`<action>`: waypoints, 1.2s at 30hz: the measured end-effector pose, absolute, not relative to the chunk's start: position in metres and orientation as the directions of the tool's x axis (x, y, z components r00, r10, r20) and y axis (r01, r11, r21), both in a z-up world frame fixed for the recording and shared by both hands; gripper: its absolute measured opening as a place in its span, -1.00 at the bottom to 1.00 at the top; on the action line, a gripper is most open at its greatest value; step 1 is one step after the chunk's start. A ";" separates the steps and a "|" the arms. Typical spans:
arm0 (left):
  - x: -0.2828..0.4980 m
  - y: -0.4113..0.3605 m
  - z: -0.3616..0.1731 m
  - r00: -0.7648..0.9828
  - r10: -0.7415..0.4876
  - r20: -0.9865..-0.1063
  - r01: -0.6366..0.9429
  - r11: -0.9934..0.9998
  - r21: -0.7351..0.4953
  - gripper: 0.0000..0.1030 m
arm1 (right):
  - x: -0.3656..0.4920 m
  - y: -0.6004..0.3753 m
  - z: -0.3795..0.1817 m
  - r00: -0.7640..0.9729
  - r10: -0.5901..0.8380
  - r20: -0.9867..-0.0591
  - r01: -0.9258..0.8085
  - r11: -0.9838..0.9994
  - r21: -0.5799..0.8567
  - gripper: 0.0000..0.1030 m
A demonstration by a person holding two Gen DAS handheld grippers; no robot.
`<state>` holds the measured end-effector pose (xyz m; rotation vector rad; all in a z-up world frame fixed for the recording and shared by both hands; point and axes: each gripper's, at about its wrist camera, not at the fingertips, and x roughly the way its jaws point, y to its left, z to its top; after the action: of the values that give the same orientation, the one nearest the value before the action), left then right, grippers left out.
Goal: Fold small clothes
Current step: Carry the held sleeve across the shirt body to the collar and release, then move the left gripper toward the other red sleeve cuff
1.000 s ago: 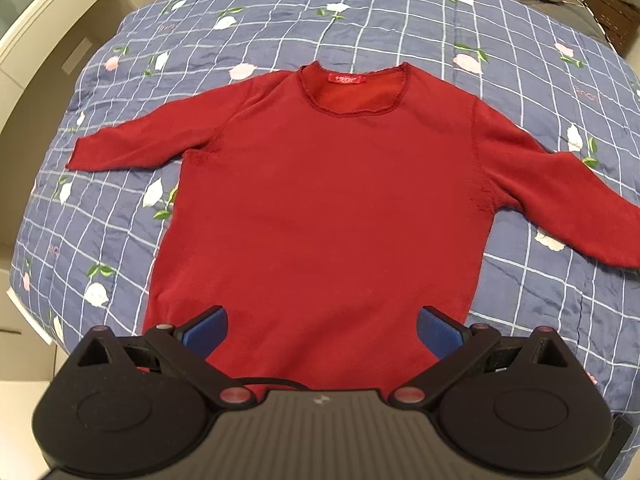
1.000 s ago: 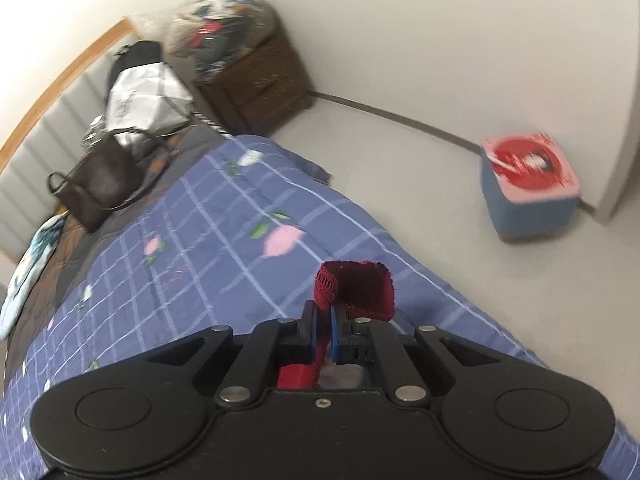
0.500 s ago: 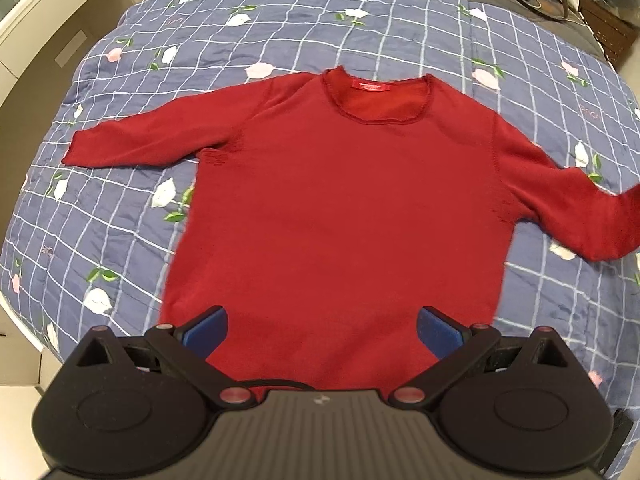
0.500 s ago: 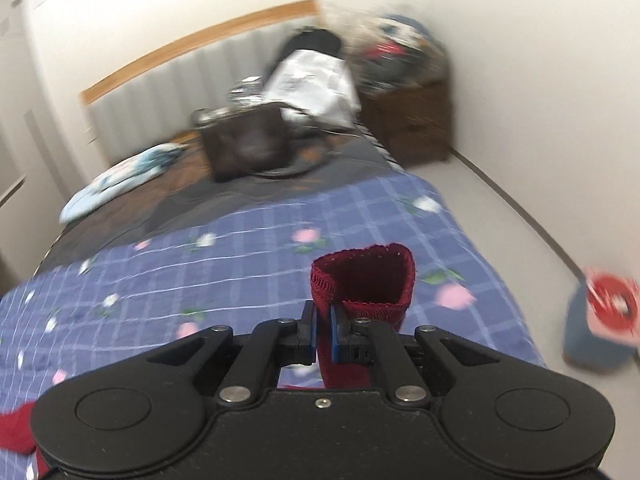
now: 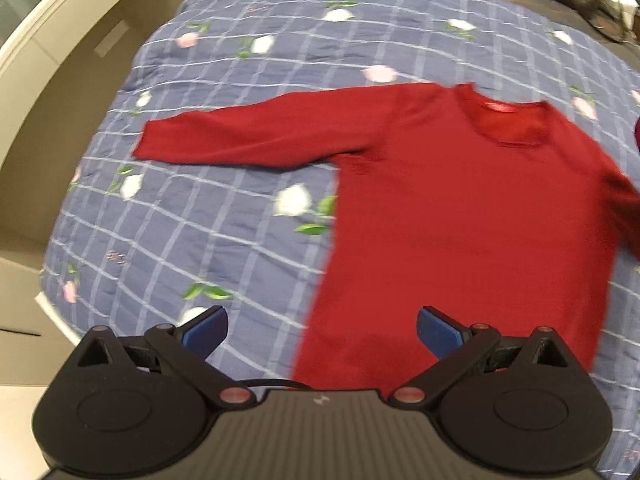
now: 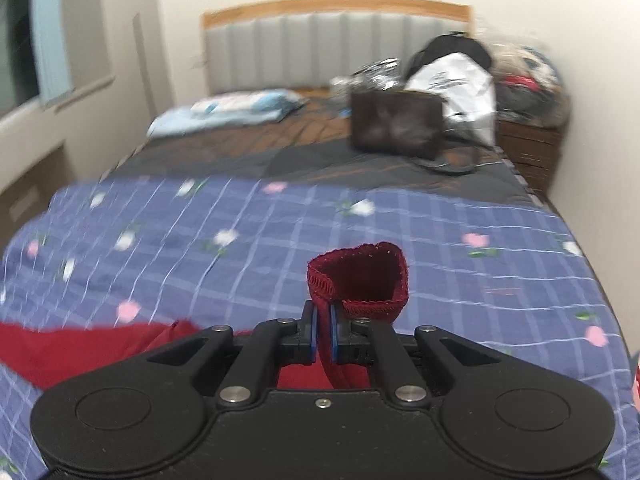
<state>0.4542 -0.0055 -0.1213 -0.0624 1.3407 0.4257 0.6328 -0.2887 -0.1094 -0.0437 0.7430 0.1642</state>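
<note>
A red long-sleeved sweater [image 5: 460,216] lies flat on the blue checked bedspread [image 5: 200,224], neck away from me, one sleeve [image 5: 248,136] stretched out to the left. My left gripper [image 5: 322,330] hovers open above the sweater's lower left hem, holding nothing. My right gripper [image 6: 323,334] is shut on the cuff of the other sleeve [image 6: 360,280], which stands up as an open loop past the fingertips. More red fabric [image 6: 88,348] trails to the lower left in the right wrist view.
A brown handbag [image 6: 396,126] and a white plastic bag [image 6: 452,80] sit near the padded headboard [image 6: 332,44]. Light blue folded bedding [image 6: 228,110] lies at the pillow end. A wooden nightstand [image 6: 532,144] piled with things stands right of the bed. The bed's left edge [image 5: 52,280] drops to the floor.
My right gripper has swung round with the sleeve cuff, from facing the floor and wall to facing the headboard. The left gripper has shifted left, so the sweater sits further right in view.
</note>
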 end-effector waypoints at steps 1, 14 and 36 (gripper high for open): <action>0.452 0.004 -0.122 0.155 0.272 -0.950 -0.339 0.918 0.208 0.99 | 0.633 -0.272 -0.117 0.716 0.131 -0.686 -0.189 0.982 -0.009 -0.88; 0.426 0.084 -0.135 0.089 0.324 -0.942 -0.378 0.886 0.269 0.99 | 0.623 -0.129 -0.239 0.552 0.085 -0.830 -0.398 0.901 -0.173 -0.88; 0.438 0.073 -0.120 0.110 0.246 -0.963 -0.373 0.908 0.189 0.99 | 0.572 -0.133 -0.257 0.361 0.252 -0.898 -0.370 0.922 0.110 0.86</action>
<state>0.4382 0.0725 -0.1204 -0.1103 1.3883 0.4558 0.5718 -0.1328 -0.2569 -0.1178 1.1330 0.4023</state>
